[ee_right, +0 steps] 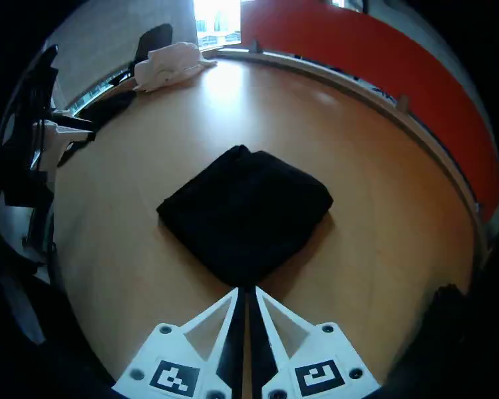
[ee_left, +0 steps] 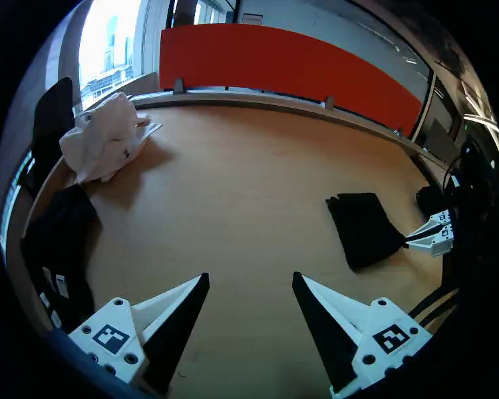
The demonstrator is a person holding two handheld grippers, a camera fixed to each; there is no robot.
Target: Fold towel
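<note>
Finishing the fold: towel lies compact on the bench.
Jaws nearly closed, right hand-held gripper sits at its near corner; left hand-held gripper wide open, towel ahead-right. Folding looks essentially complete.

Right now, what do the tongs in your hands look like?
The left tongs and the right tongs are both white plastic. Each has two pointed, wedge-shaped fingers lined in black on the inner faces. Each finger's base carries a square black-and-white marker and small round screw holes.
</note>
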